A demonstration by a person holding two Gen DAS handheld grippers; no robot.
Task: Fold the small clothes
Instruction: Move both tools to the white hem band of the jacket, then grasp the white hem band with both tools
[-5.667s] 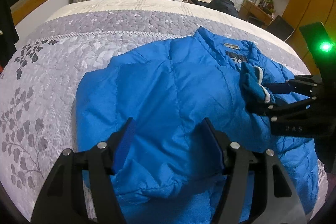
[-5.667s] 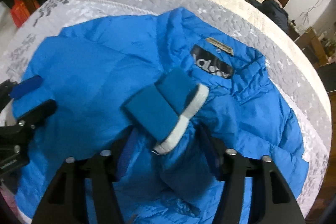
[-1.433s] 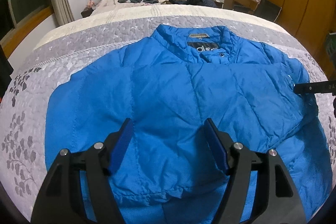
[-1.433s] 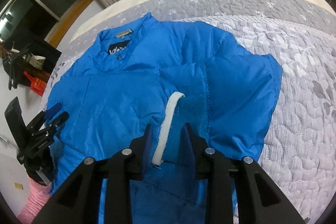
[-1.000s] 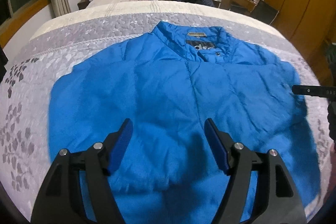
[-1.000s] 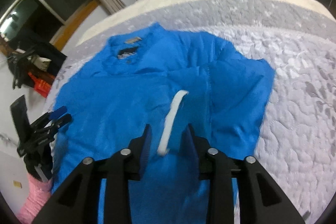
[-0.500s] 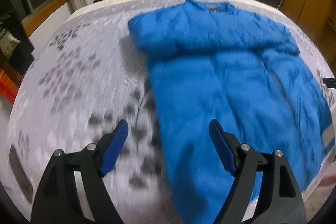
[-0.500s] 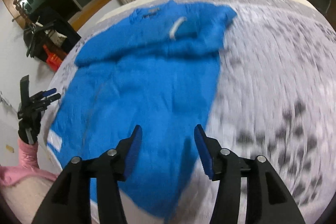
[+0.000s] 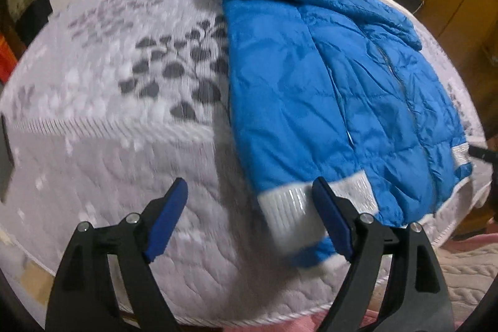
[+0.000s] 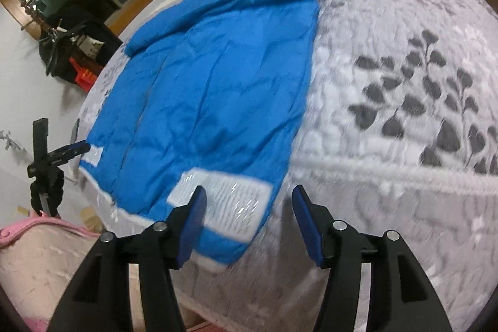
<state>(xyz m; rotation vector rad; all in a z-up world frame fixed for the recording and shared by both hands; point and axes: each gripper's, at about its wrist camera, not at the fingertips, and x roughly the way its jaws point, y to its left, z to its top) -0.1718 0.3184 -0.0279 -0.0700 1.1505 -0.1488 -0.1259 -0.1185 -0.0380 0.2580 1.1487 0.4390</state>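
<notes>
Both grippers had pulled back from the collar end of the jacket to its hem, and the right one had let go of the cuff it pinched a second earlier. At the left of the left wrist view lay the bare bedspread, grey-white with a dark leaf print; the left gripper hung at lower centre with its jaws spread wide and nothing between them, its right finger crossing in front of a white ribbed hem band. Right of that the blue jacket stretched lengthwise toward the upper right, collar far off, hem at the near edge of the bed. In the right wrist view the garment filled the left half, and the right gripper hung at bottom centre, likewise spread and empty, over the hem's right corner. Puffy and light, the jacket would likely be slick and springy, so the firmer ribbed corners looked the best holds.
</notes>
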